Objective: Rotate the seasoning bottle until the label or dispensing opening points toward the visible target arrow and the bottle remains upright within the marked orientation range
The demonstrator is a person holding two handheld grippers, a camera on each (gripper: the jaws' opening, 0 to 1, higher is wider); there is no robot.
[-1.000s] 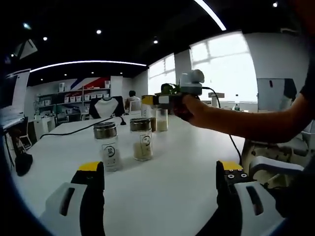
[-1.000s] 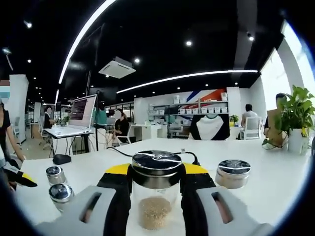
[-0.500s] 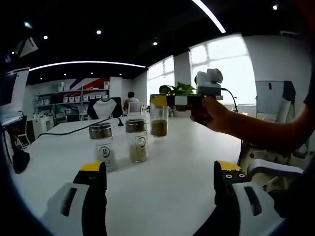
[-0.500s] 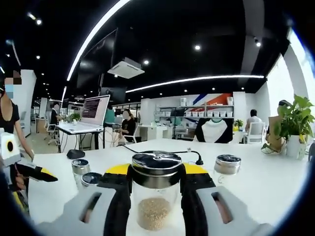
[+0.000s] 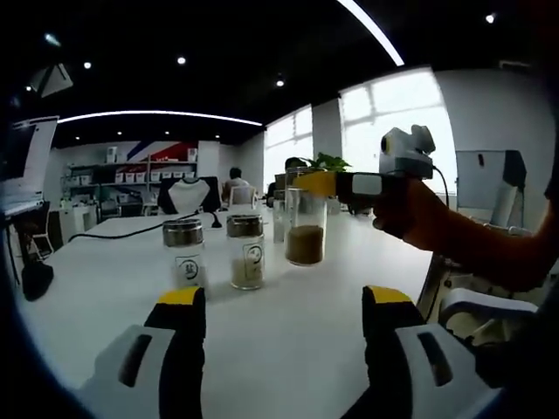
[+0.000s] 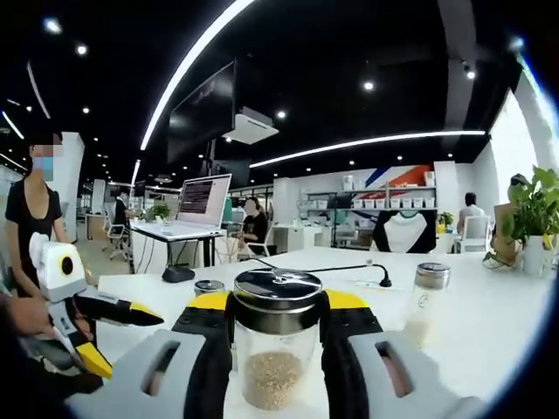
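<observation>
— What stands on the white table (image 5: 288,314) besides the work itself?
— Two small glass jars (image 5: 184,253) with metal lids stand side by side, each with a label; a black cable (image 5: 122,231) runs across the far part of the top; a potted plant (image 6: 534,223) sits near the right edge in the right gripper view.
— And the room behind?
— Shelves (image 6: 371,209) along the back wall under a red and blue stripe; a laptop (image 6: 203,199) on a desk; a seated person (image 6: 255,225) beside it; bright windows (image 5: 397,118); light strips (image 6: 367,142) curve across a dark ceiling.
</observation>
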